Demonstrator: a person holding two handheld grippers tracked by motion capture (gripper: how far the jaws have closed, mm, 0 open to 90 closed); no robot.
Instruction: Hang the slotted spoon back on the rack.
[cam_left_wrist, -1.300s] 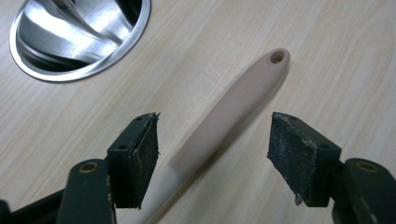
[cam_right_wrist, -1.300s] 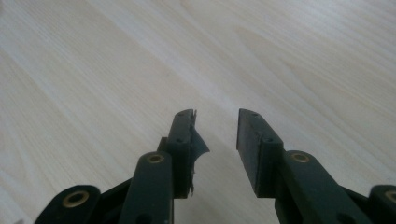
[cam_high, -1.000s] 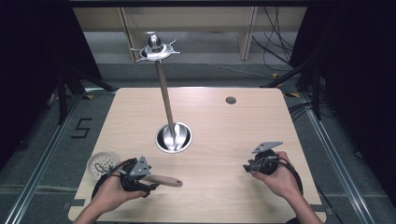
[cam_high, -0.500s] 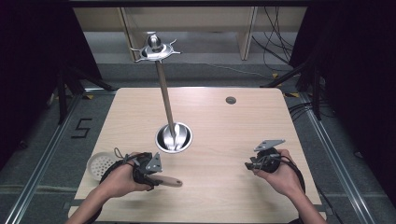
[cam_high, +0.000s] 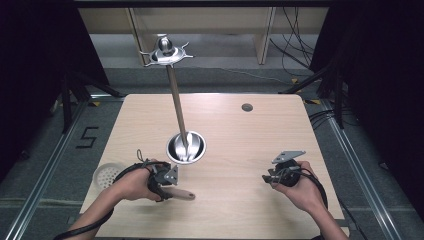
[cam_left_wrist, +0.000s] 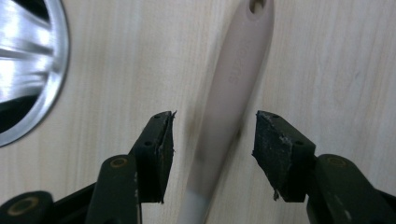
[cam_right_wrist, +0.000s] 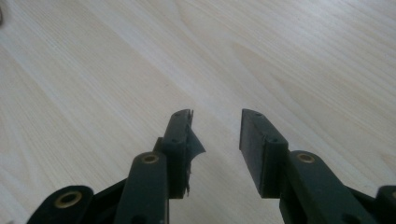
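A beige utensil handle (cam_high: 184, 195) with a hole at its far end lies flat on the wooden table (cam_high: 235, 135), in front of the metal stand. My left gripper (cam_high: 171, 191) sits low over it, pointing right along it. In the left gripper view the handle (cam_left_wrist: 229, 93) runs between the jaws of the left gripper (cam_left_wrist: 215, 116). The jaws have just been closing, but a gap still shows on each side, so the pads do not press on it. My right gripper (cam_high: 267, 178) rests at the front right, open over bare wood, and the right gripper (cam_right_wrist: 215, 114) has nothing between its jaws.
A metal stand rises from a shiny round base (cam_high: 186, 148) at the table's middle to a hooked top (cam_high: 167, 52); the base (cam_left_wrist: 28, 70) lies close to my left gripper. A white perforated disc (cam_high: 106, 175) sits at the front left edge. A small dark grommet (cam_high: 247, 107) is at the back.
My left hand has slid to the right along the handle and its jaws have narrowed around it. The handle has stayed in place. The right hand has not moved.
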